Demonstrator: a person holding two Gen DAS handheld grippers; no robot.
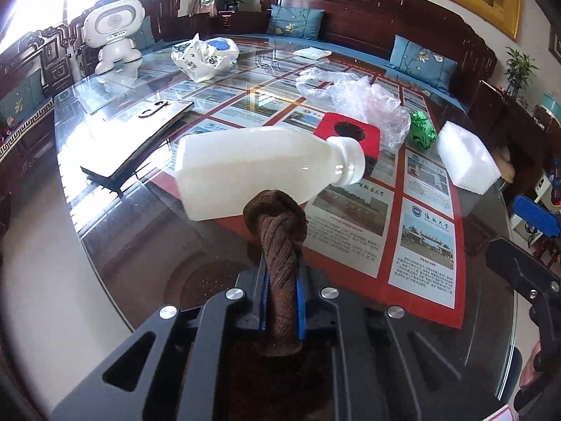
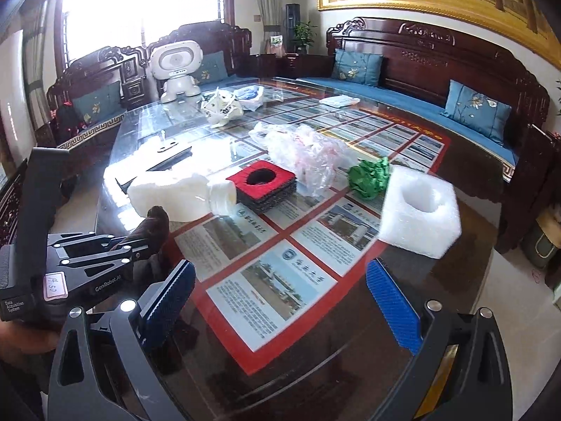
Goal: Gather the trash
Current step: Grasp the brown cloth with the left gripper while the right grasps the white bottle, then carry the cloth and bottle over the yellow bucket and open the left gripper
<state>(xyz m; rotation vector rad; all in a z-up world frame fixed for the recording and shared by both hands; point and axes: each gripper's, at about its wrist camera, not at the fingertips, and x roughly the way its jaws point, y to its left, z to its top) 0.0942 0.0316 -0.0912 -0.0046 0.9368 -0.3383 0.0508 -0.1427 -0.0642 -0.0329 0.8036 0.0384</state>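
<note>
Gripping a twisted brown cloth (image 1: 280,266) between its closed fingers, the left gripper (image 1: 280,298) hangs over the near edge of the glass table (image 1: 122,217), with the white plastic bottle (image 1: 259,172) lying on its side just beyond the cloth's knotted end. The right gripper (image 2: 280,301) stands wide open and holds nothing. Past the bottle sit a red-topped foam pad (image 2: 263,186) (black hole in its middle), a crumpled clear plastic bag (image 2: 308,154), a green wrapper (image 2: 370,179) and a white foam block (image 2: 420,210).
</note>
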